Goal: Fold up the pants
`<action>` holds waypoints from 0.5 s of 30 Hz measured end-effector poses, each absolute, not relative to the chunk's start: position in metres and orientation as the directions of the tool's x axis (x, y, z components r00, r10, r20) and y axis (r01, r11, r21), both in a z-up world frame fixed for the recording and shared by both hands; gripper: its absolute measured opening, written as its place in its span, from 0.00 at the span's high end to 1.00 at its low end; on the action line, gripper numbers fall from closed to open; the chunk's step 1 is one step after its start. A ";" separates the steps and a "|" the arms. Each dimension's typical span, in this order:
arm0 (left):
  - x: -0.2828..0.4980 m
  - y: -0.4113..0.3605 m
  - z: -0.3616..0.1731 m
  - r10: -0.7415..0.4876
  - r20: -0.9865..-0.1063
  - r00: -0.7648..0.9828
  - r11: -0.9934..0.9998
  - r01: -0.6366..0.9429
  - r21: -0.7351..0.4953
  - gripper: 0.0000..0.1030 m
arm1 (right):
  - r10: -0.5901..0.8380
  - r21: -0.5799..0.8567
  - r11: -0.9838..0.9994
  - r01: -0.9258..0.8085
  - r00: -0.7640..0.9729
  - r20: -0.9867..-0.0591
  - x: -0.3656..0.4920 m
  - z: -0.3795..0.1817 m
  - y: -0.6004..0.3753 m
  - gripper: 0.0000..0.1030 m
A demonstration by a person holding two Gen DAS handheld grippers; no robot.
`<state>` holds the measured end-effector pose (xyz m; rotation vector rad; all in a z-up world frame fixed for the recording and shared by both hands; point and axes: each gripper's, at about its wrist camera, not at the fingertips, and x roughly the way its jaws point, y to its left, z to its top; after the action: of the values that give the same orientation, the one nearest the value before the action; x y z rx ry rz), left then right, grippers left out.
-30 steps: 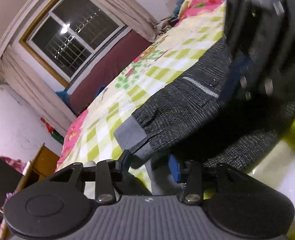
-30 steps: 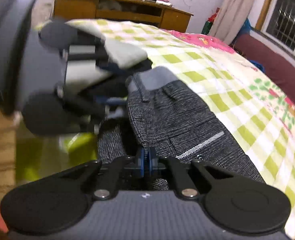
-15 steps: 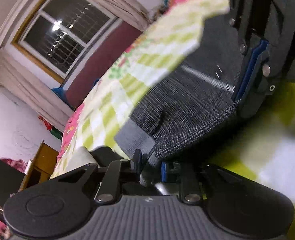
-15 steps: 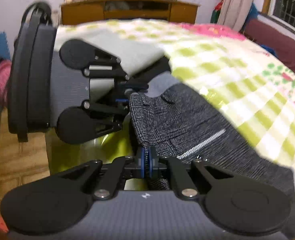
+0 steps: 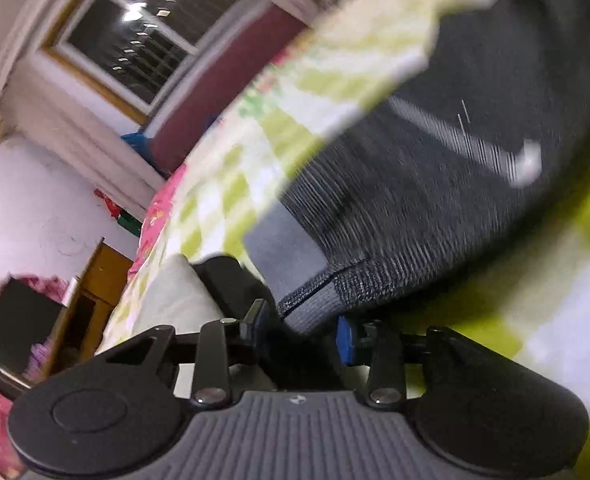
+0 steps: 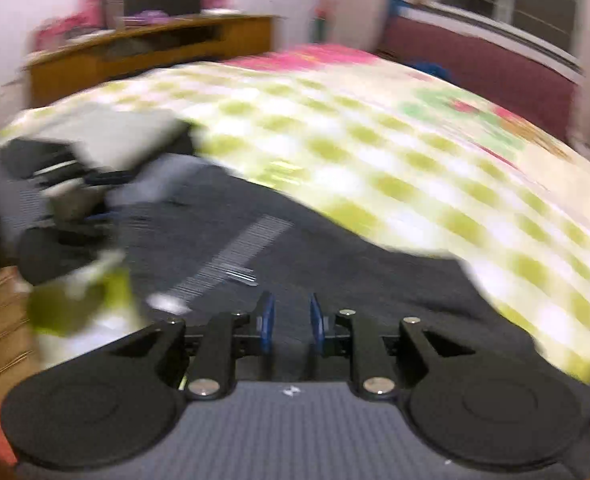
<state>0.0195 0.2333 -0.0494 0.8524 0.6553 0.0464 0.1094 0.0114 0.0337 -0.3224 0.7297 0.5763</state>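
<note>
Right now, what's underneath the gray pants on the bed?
The gray pants lie on a green-and-white checked bedspread, which shows all around them. A lighter gray lining shows at the waist. What is directly beneath the fabric is covered.

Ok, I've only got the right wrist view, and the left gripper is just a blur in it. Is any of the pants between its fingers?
Observer: Yes. A waistband corner of the pants lies between the left gripper's fingers. Its jaws are opening, and the pads don't look pressed on the cloth.
Operator: Is that edge a single layer?
Observer: No. The dark knit lies over a lighter grey band, which pokes out on the window side.
</note>
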 end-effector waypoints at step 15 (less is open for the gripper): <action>0.051 0.122 0.008 0.182 -0.433 0.883 0.609 0.244 0.754 0.26 | -0.089 -0.034 0.995 0.091 0.710 -0.699 0.271 0.029 -0.224 0.59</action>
<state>0.0512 0.1221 0.0078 0.9258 0.5065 -0.0376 0.2714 -0.2245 0.0295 0.0036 0.7755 -0.1000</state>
